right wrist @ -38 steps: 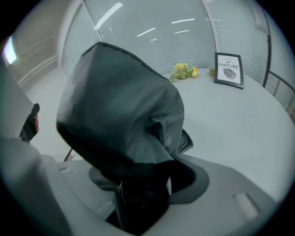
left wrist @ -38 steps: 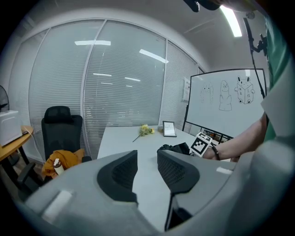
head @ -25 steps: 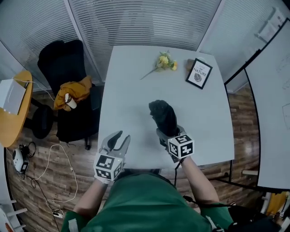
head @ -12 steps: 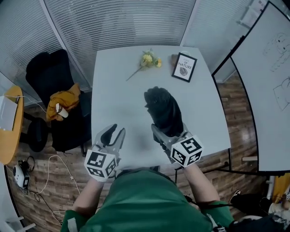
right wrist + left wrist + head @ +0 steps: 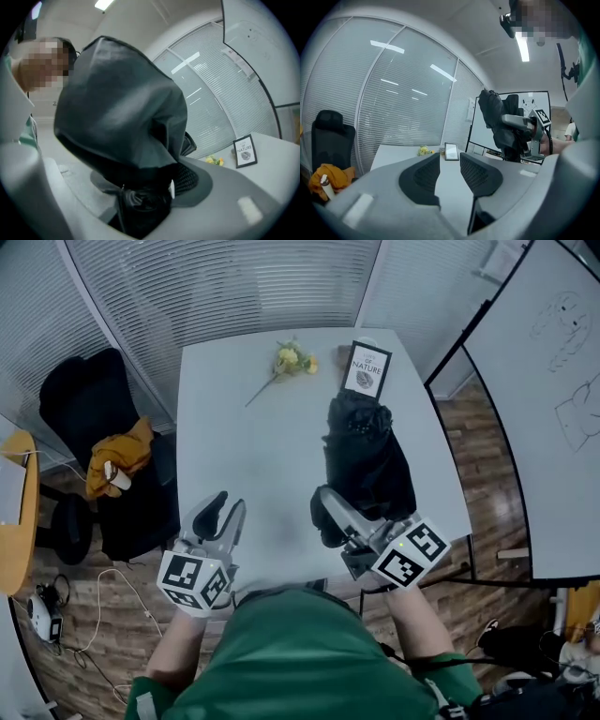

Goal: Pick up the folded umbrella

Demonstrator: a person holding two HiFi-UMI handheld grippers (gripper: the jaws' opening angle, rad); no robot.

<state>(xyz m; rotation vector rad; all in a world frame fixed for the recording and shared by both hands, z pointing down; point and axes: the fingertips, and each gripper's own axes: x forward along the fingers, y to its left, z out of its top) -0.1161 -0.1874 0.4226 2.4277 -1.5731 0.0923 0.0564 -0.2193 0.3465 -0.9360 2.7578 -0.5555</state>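
Observation:
The folded umbrella (image 5: 366, 460) is black, wrapped in loose fabric, and hangs in the air above the white table (image 5: 244, 456). My right gripper (image 5: 352, 517) is shut on its near end, and the bundle points away from me toward the table's far right. In the right gripper view the umbrella (image 5: 122, 117) fills the space between the jaws of the right gripper (image 5: 145, 187) and hides most of the room. My left gripper (image 5: 223, 512) hovers at the table's near edge, open with nothing between its pads (image 5: 422, 176). The left gripper view shows the lifted umbrella (image 5: 494, 117) at right.
Yellow flowers (image 5: 291, 359) and a framed print (image 5: 364, 369) lie at the table's far end. A black chair (image 5: 89, 409) with an orange cloth (image 5: 112, 451) stands left of the table. A whiteboard (image 5: 553, 409) stands at the right, and glass walls with blinds run behind.
My right gripper has lifted the umbrella off the table and swung it from upright toward level. The left gripper has risen a little.

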